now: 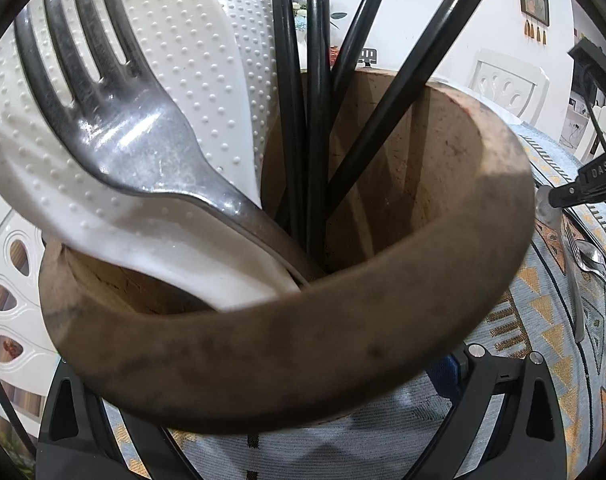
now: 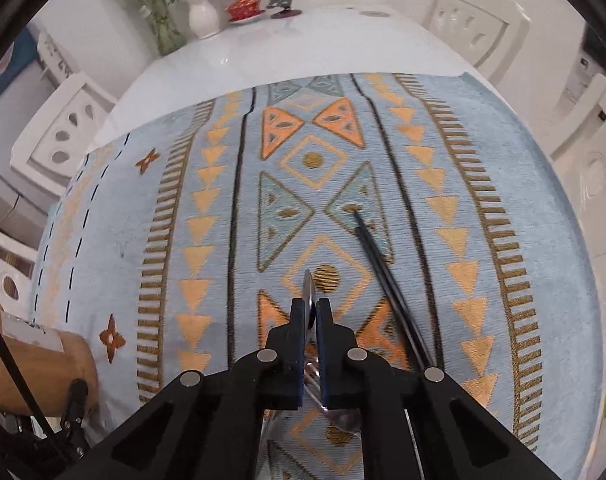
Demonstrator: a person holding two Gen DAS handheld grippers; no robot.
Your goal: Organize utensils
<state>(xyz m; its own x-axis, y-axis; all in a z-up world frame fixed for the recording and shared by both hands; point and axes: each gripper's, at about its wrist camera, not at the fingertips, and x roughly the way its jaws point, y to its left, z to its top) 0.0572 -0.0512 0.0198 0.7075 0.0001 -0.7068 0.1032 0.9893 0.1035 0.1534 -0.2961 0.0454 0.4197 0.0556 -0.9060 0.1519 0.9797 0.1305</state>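
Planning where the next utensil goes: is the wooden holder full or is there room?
Room left: the wooden holder holds a fork, white paddles and black chopsticks, with its right side bare.

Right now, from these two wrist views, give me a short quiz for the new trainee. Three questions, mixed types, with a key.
1. True or false: the right gripper has its jaws open and empty.
2. What lies on the cloth just right of that gripper? A) black chopsticks B) a rice paddle C) a knife
3. Name the metal utensil already standing in the wooden holder.

Key:
1. False. The jaws are shut on the handle of a metal utensil.
2. A.
3. A fork.
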